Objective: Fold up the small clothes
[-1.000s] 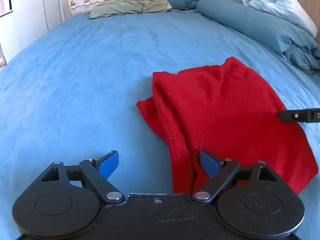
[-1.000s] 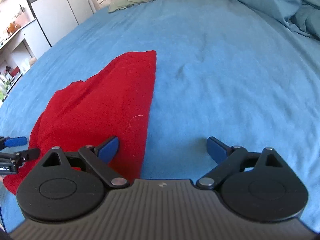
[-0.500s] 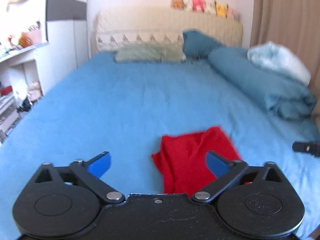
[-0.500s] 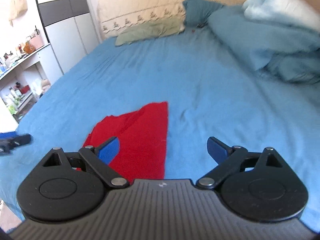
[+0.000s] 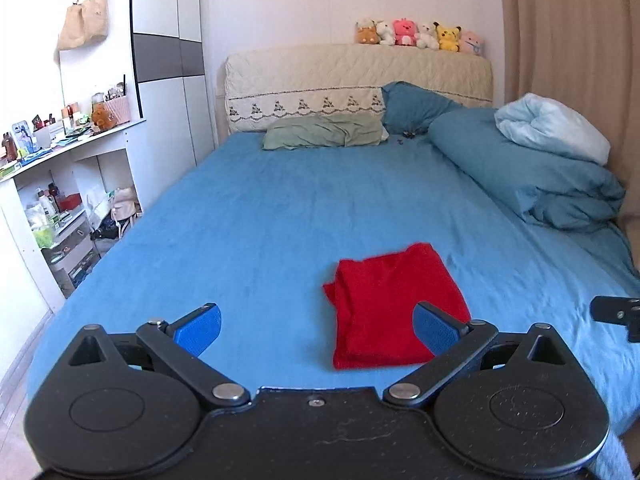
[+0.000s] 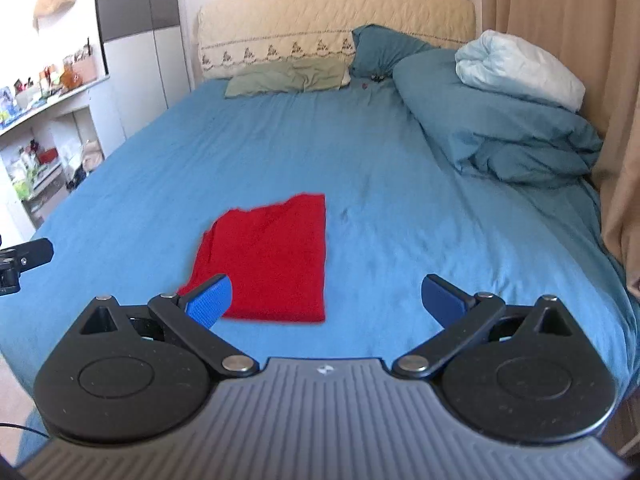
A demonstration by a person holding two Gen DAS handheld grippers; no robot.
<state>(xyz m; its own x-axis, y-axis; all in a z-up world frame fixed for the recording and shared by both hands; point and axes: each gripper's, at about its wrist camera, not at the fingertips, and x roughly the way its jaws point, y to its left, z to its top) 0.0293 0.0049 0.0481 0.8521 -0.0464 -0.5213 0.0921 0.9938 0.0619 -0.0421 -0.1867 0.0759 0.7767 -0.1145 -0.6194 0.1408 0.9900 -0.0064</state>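
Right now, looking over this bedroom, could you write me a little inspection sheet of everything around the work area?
Surface: blue bed sheet, lightly wrinkled.
Job's things: red garment, folded, lying flat near the foot.
Clutter: green pillow, rolled teal duvet, pale blue blanket.
Grippers: left gripper open, empty; right gripper open, empty; both are clear of the garment.
Cables: thin black cable at the right view's lower left edge.
Surroundings: plush toys on the headboard, cluttered shelves, hanging bag, beige curtain.

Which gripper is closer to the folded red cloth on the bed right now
Neither clearly. The left gripper and right gripper both hang above the red cloth, jaws open, at opposite sides.
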